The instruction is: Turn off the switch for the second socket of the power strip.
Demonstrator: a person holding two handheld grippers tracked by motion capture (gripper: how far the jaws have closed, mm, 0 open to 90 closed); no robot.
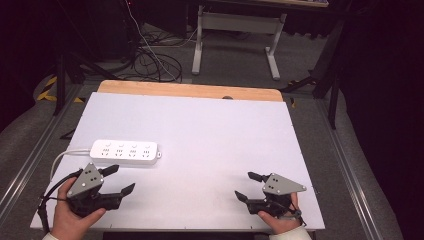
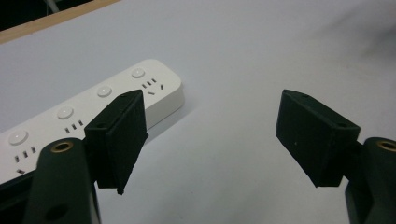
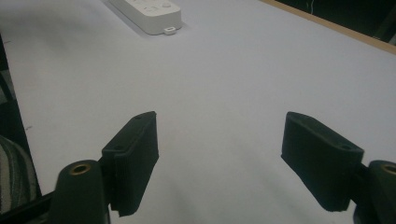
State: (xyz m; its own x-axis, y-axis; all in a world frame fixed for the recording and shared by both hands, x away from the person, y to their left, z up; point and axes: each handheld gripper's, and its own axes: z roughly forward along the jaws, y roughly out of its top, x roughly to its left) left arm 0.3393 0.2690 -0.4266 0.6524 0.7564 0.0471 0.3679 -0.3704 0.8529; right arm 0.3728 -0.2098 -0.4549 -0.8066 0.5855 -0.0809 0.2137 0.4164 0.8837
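Two grippers, left gripper [image 1: 122, 179] and right gripper [image 1: 246, 185], gaping empty, power strip [image 1: 125, 151] cord cut off

Each hand holds a black two-jaw gripper, the left gripper [image 1: 122, 179] and the right gripper [image 1: 246, 185], topped by a grey three-cornered plate dotted with small holes. The jaws end in blocky black pads; brass-ringed holes mark the arms. Black cables trail back. White cuffs show at both wrists.

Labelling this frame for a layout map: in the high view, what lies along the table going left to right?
Left gripper → white power strip → bare stretch of the white table → right gripper.
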